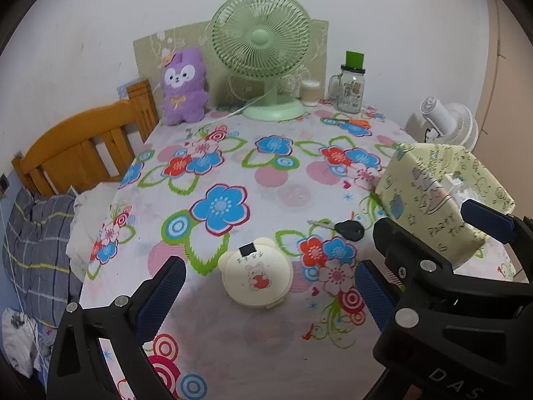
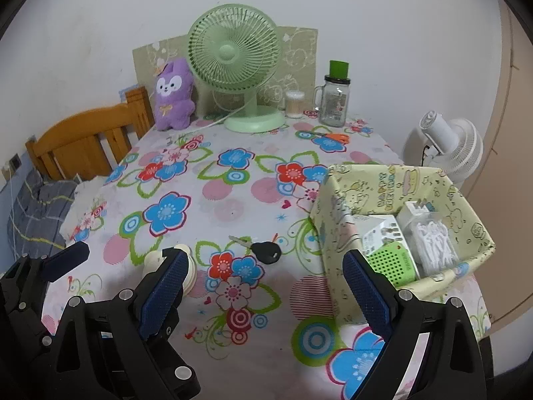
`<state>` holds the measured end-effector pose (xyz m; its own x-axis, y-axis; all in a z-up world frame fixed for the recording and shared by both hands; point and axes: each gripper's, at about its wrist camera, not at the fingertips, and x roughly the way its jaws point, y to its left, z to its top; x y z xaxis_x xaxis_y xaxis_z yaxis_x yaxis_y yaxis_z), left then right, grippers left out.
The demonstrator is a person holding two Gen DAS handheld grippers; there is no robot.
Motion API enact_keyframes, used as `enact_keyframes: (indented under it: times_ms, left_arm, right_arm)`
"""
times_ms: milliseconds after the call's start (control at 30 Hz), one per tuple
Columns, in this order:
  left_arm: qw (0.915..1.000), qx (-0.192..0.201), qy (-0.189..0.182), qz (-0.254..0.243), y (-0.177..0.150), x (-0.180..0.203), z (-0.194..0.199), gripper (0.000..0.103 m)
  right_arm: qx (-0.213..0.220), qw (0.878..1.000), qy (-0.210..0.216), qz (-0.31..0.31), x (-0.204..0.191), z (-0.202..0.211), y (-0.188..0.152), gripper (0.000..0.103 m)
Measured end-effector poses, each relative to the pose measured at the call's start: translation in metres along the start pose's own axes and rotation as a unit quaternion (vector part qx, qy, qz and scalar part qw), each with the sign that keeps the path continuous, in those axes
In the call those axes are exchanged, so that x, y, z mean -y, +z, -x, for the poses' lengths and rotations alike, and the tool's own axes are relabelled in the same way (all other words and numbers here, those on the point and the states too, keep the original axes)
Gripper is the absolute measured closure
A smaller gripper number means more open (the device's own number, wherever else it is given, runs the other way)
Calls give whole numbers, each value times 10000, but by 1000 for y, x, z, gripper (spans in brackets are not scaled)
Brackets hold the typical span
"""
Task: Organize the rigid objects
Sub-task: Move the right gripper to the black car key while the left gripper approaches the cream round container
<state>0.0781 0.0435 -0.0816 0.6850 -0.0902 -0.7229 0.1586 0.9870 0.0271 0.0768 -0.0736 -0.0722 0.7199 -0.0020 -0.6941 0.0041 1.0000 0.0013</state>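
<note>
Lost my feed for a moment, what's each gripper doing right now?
Left gripper: open, holding nothing, cream bear case between its fingers.
Right gripper: open, empty.

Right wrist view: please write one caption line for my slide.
Open right gripper hovers over floral table; car key lies beside yellow storage box.

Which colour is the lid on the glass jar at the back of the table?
Green lid, above a dark collar on the glass jar; clearest in the right wrist view.

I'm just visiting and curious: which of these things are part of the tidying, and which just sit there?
Tidying:
cream bear-shaped case
car key
storage box, already holding small items

Just there:
green fan
purple plush
glass jar mug
scissors
white fan
</note>
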Motion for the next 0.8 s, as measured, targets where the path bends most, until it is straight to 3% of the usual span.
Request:
enact_keyframes:
  times_ms: [800]
  left_arm:
    - [9983, -576, 91, 75, -9, -14, -63, 1]
  right_arm:
    - [-612, 9981, 111, 43, -14, -73, -7, 8]
